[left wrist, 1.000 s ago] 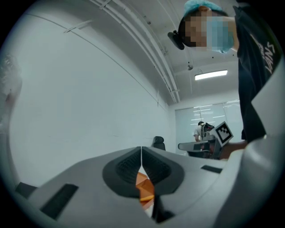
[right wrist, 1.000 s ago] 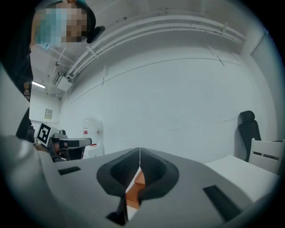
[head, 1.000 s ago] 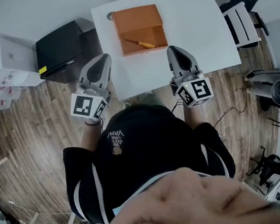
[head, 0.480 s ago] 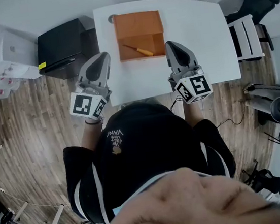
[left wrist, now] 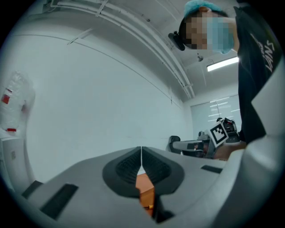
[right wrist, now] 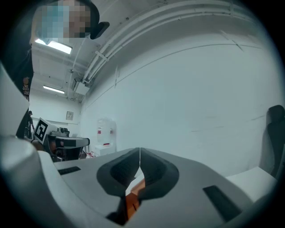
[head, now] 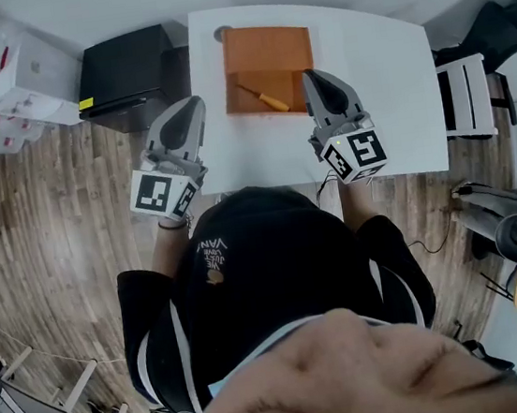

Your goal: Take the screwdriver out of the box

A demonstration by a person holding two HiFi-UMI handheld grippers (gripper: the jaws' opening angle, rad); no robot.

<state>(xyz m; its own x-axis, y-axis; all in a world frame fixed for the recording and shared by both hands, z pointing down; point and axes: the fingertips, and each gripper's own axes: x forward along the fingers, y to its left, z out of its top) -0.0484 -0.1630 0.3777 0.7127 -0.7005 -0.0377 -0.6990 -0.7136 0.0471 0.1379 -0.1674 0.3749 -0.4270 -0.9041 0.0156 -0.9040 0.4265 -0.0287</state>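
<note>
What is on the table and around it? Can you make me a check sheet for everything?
Surface: white table, mostly bare.
Job's things: open orange box toward the table's far side; screwdriver with a yellow handle lying inside it, not taken out yet.
Clutter: one small round grey spot by the box's far left corner; cannot tell what it is.
Grippers: left tongs shut, empty, at the table's left edge; right tongs shut, empty, beside the box's near right corner.
Cables: a thin dark cable on the floor.
Surroundings: wood floor, black cabinet left of the table, chair on the right.
</note>
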